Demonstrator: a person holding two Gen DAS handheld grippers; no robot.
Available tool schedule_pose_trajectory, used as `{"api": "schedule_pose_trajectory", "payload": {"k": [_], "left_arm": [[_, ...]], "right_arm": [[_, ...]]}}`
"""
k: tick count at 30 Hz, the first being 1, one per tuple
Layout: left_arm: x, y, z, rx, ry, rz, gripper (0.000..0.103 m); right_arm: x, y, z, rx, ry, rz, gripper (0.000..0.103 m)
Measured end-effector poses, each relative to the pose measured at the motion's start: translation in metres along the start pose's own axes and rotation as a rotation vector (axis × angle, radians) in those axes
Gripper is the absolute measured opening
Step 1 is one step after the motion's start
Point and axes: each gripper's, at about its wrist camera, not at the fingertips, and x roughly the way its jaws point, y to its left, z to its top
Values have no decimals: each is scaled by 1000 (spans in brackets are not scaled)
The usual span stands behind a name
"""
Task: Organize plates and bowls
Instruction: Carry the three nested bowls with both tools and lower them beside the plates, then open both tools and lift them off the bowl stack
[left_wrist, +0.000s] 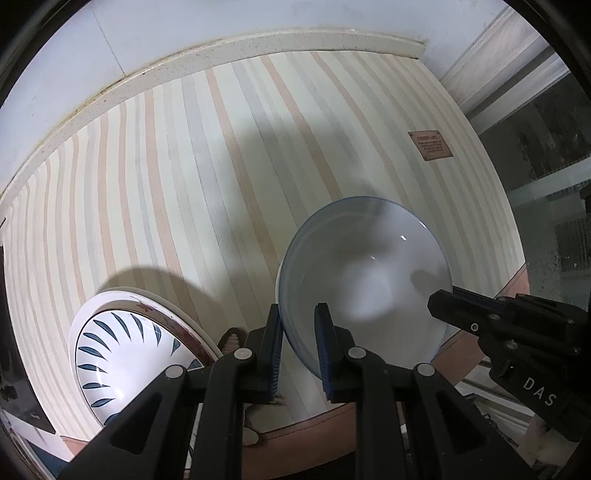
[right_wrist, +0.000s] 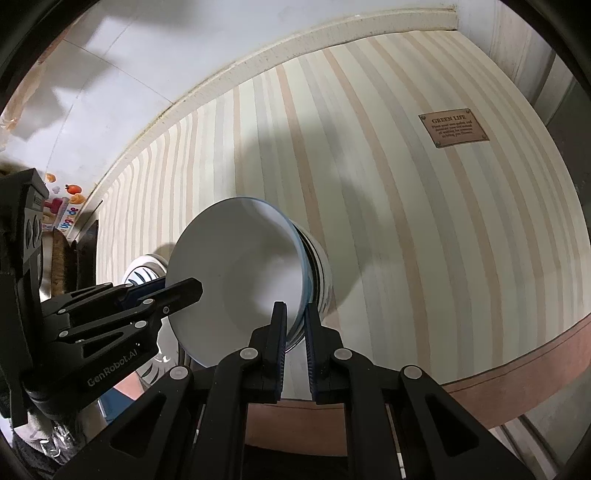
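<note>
A pale blue-rimmed bowl (left_wrist: 365, 273) is held over the striped table (left_wrist: 192, 166). My left gripper (left_wrist: 299, 314) is shut on its left rim. My right gripper (right_wrist: 295, 314) is shut on its right rim, and its fingers show in the left wrist view (left_wrist: 454, 306). In the right wrist view the bowl (right_wrist: 240, 273) tilts toward me, with a white striped bowl (right_wrist: 319, 273) right behind or under it. A plate with blue leaf marks (left_wrist: 110, 354) lies on a larger white plate (left_wrist: 184, 314) at the lower left.
A brown label (right_wrist: 453, 127) is fixed on the table's far right. The table's brown front edge (right_wrist: 517, 373) curves across the lower right. A wall with a cream ledge (left_wrist: 221, 55) bounds the far side. Clutter (right_wrist: 62, 206) sits at the left.
</note>
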Motion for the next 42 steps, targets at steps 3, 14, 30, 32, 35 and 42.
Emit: {"api": "schedule_pose_trajectory", "payload": {"k": [3,14,30,32,35,42], "left_arm": [[1,-1,0,6,3,11,15],[-9,-2,-4,19,-6,31,16],[-108,-11,-56,62,-191,25,35],[-119,-10,-61,62,-208,16,46],[-133,-10,-66,60,-231,3,67],[-157,-10,-74,63,-257,-21,86]], "right_arm": [[2,0,1,0,6,-5,11],[7,-1,5,26,20,3,14],[-86,37,-41,-56,-148,-60,80],[-100,42,-49,-55,-169,-62,84],[-118,50,-60,-67,-195,-80,90],[-148,63,-83,-83,-236,-111,93]]}}
